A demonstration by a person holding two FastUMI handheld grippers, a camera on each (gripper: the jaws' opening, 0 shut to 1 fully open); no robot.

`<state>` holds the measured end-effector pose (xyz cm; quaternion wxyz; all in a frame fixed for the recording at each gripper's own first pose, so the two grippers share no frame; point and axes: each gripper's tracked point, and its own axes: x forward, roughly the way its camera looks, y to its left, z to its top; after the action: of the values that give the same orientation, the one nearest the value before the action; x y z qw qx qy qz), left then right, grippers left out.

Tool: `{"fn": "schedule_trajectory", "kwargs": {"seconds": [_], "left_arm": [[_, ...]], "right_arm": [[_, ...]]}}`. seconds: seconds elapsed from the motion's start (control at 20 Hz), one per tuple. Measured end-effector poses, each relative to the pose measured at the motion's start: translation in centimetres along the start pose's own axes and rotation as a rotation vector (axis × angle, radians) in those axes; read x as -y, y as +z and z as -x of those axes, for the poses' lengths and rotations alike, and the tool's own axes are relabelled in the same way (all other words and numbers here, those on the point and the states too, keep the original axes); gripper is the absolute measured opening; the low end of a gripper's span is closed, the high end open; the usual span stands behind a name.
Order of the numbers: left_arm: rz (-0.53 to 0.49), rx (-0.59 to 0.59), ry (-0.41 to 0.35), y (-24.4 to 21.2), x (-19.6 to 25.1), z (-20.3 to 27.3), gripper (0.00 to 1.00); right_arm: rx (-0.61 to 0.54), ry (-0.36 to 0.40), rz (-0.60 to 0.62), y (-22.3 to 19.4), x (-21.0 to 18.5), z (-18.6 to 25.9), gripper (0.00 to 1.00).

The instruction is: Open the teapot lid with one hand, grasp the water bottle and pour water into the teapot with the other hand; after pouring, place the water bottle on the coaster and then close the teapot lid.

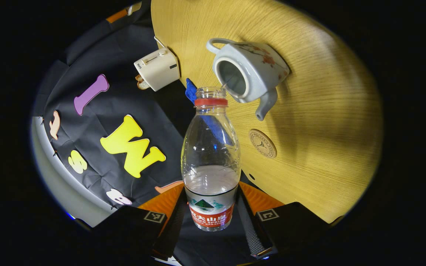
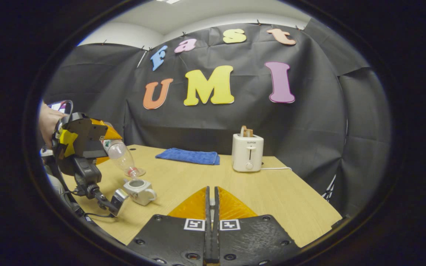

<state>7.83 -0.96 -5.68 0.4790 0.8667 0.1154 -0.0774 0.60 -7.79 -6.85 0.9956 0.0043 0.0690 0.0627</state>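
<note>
Between the fingers of the left gripper (image 1: 211, 221) sits the water bottle (image 1: 211, 159), clamped at its labelled lower end with both fingers pressing on its sides; in the left gripper view the bottle runs straight away from the camera, its uncapped, red-ringed mouth pointing toward the teapot (image 1: 248, 74). A thin stream of water leaves the mouth and enters the teapot's round, uncovered opening, and the remaining water is pooled near the labelled end of the bottle. The teapot stands on the wooden table (image 1: 327, 111), handle on its far side and spout toward the round coaster (image 1: 262, 143), which lies flat on the table just beside the spout and is bare. From the right gripper view, the left gripper (image 2: 104, 142) is at the left of the scene, held by a hand (image 2: 46, 122), with the water bottle (image 2: 122, 157) tilted mouth-down just above the teapot (image 2: 139, 191), the bottle's mouth close over the open top. The right gripper (image 2: 212, 207) hovers well to the right of the teapot, above the table (image 2: 290, 199), its fingers pressed together with only a thin seam between them; something small and pale shows in that seam, too small to tell. At the far side of the table a folded blue towel (image 2: 189, 156) lies flat, and to its right a white toaster (image 2: 247, 152) stands upright with toast poking from its slot. The toaster (image 1: 157, 68) and a corner of the towel (image 1: 190, 90) also appear in the left gripper view, beyond the bottle's mouth.
</note>
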Motion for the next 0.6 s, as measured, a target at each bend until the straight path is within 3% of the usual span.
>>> {"fn": "schedule_trajectory", "kwargs": {"seconds": [0.6], "left_arm": [[-0.006, -0.003, 0.004, -0.29, 0.04, -0.01, 0.75]], "right_arm": [[0.008, -0.005, -0.003, 0.04, 0.21, 0.29, 0.00]]}}
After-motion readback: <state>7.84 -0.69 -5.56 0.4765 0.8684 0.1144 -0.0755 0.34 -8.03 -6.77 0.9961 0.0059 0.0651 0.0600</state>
